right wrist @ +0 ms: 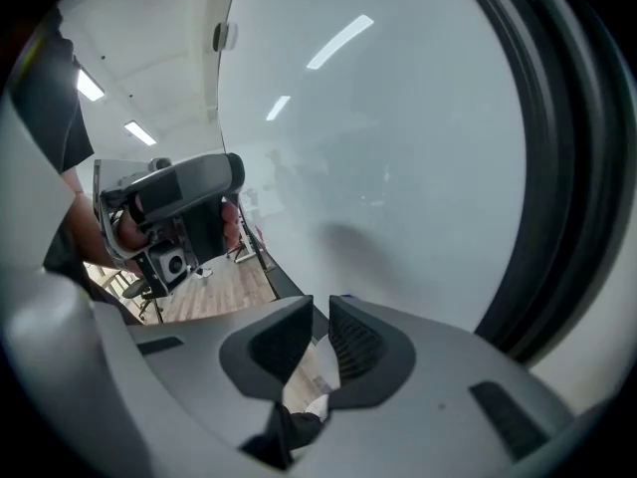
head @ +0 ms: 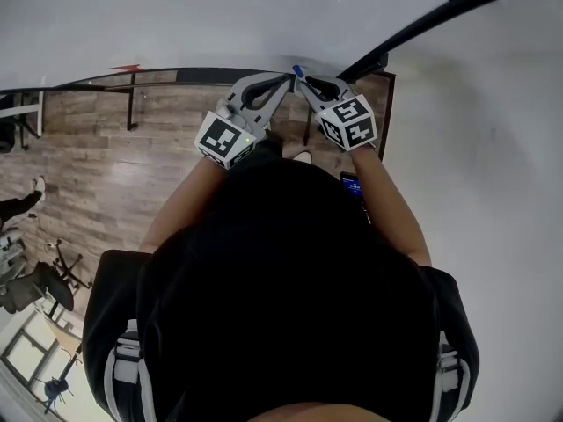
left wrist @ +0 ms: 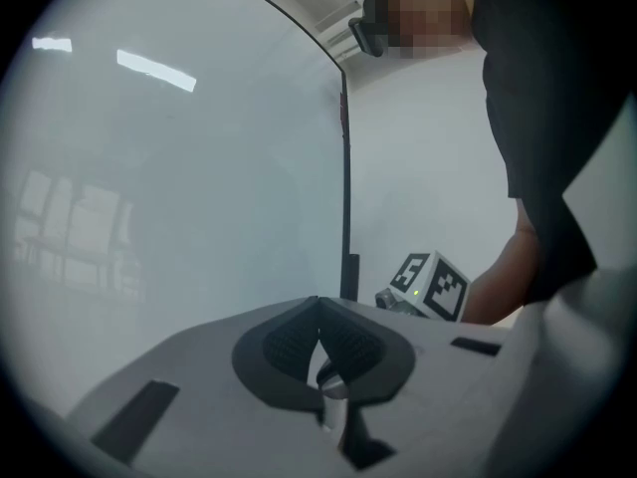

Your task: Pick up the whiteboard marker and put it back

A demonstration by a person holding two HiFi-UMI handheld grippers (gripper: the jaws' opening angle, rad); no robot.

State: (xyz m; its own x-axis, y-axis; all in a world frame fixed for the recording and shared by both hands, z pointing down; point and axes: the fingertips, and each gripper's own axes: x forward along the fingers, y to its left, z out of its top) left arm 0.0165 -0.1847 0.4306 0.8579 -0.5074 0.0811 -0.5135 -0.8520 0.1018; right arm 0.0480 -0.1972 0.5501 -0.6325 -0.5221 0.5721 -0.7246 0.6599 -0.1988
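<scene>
Head view: both tools up at the lower edge of the whiteboard (head: 264,16), tips nearly meeting over the dark ledge (head: 176,76). Left gripper (head: 283,81) on one side, right gripper (head: 306,83) on the other. Just past the tips, a small blue end, most likely of the marker (head: 297,71), down at the ledge. Held this close to the board probably to set the marker back in its resting place.

Left gripper view: jaws pressed together at the tips, nothing pinched there. Ahead only board, with the other tool's marked cube (left wrist: 433,287) off to one side. Shut, probably for want of any job in this step.

Right gripper view: jaws parted by a narrow gap, pads clear of everything. Through the gap, a strip of wooden floor (right wrist: 204,292) and something pale, too blurred to name. Blue end just beyond one jaw's tip, not between the two. Judged a release: marker back at the ledge, grip let go.
</scene>
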